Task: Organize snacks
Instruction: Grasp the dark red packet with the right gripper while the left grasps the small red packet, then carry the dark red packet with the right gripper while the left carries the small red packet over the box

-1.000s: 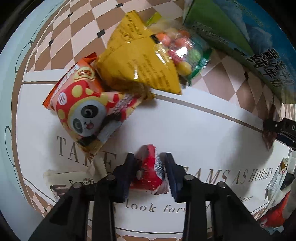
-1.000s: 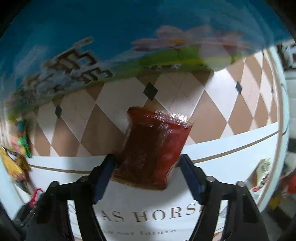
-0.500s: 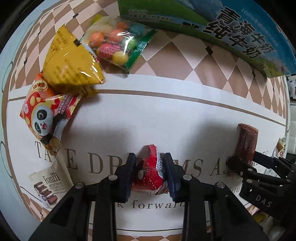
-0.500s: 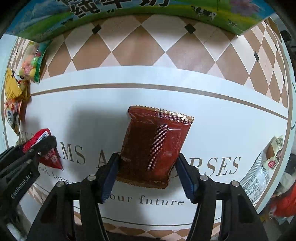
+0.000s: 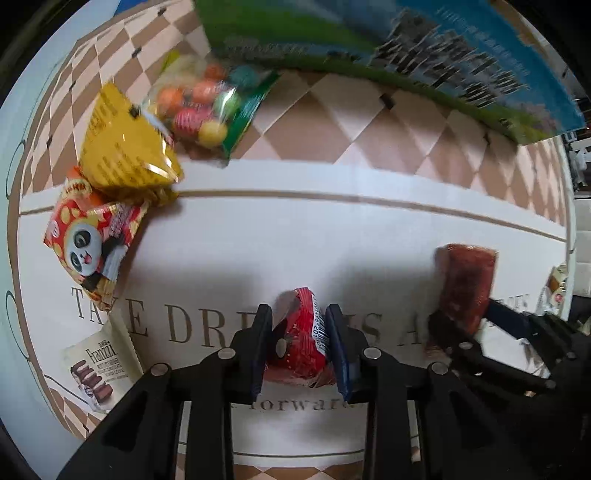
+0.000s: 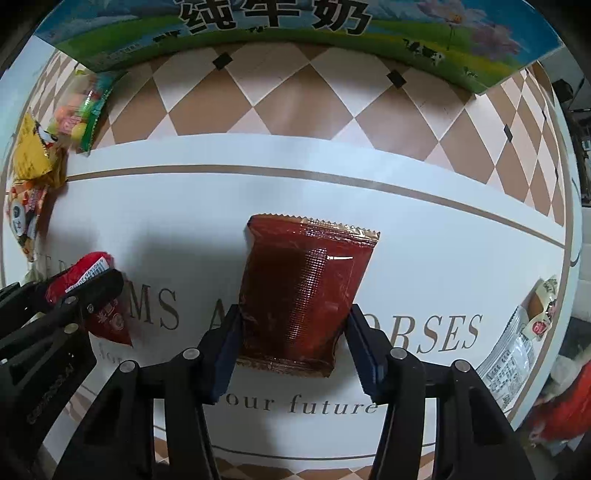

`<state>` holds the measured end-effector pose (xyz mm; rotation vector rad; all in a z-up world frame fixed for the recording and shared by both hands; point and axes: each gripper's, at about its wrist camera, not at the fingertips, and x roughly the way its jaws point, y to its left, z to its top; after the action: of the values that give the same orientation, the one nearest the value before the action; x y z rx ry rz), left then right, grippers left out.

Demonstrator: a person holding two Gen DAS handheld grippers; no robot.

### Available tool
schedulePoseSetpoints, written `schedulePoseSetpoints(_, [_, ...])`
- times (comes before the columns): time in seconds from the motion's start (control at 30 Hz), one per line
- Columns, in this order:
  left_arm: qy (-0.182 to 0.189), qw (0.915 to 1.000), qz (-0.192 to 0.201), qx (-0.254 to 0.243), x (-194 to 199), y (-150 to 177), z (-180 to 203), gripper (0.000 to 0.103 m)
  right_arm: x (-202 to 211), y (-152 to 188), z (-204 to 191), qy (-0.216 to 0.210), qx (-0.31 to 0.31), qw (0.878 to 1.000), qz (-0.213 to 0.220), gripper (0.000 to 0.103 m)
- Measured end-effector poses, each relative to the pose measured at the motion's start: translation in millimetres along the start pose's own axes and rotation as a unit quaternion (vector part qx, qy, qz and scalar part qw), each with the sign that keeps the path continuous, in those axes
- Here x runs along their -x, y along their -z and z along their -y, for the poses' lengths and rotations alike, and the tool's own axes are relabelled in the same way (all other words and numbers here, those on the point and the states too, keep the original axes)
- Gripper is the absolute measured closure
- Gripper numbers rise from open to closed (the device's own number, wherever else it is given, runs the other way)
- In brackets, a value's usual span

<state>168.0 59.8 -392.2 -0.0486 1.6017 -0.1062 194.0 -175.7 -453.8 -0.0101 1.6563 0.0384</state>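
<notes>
My left gripper (image 5: pixel 298 325) is shut on a small red snack packet (image 5: pixel 301 345), held above the white table mat (image 5: pixel 295 229). The packet also shows in the right wrist view (image 6: pixel 86 275). My right gripper (image 6: pixel 293 328) is shut on a dark red-brown snack pouch (image 6: pixel 303 291), which shows at the right of the left wrist view (image 5: pixel 467 284). At the left lie a panda snack bag (image 5: pixel 86 247), a yellow bag (image 5: pixel 122 155) and a clear bag of coloured candy balls (image 5: pixel 199 107).
A large green-and-blue milk carton box (image 6: pixel 295 29) stands along the back edge. A Franzzi biscuit pack (image 5: pixel 98 365) lies at the near left. More wrapped snacks (image 6: pixel 524 332) lie at the mat's right edge. The tablecloth is brown-checked around the mat.
Both grippers have drawn back from the box toward the near side of the mat, still holding their packets. The right gripper's pouch now shows closer to my left gripper.
</notes>
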Motion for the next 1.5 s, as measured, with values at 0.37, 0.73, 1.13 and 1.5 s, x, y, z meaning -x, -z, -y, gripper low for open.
schedulePoseSetpoints(0.37, [0.077,0.9918,0.102,-0.007,124.6,-41.3,29.5,0.076,100.4,-17.2,56.8,-0.090,-0.025,0.992,0.081,0.046])
schedulePoseSetpoints(0.73, [0.092,0.9860,0.138,-0.018,187.1,-175.5,17.9,0.076,265.7,-164.5,72.9,-0.143,-0.028,0.973,0.177,0.046])
schedulePoseSetpoints(1.13, [0.053,0.9976,0.045,0.000,118.7,-312.3,-13.0,0.075,209.1,-323.9,53.6,-0.127,0.000,0.985,0.118,0.045])
schedulePoseSetpoints(1.5, [0.043,0.9990,-0.013,-0.004,73.3,-336.8,-14.5,0.075,140.2,-373.0,47.7,-0.134,-0.002,0.989,0.065,0.045])
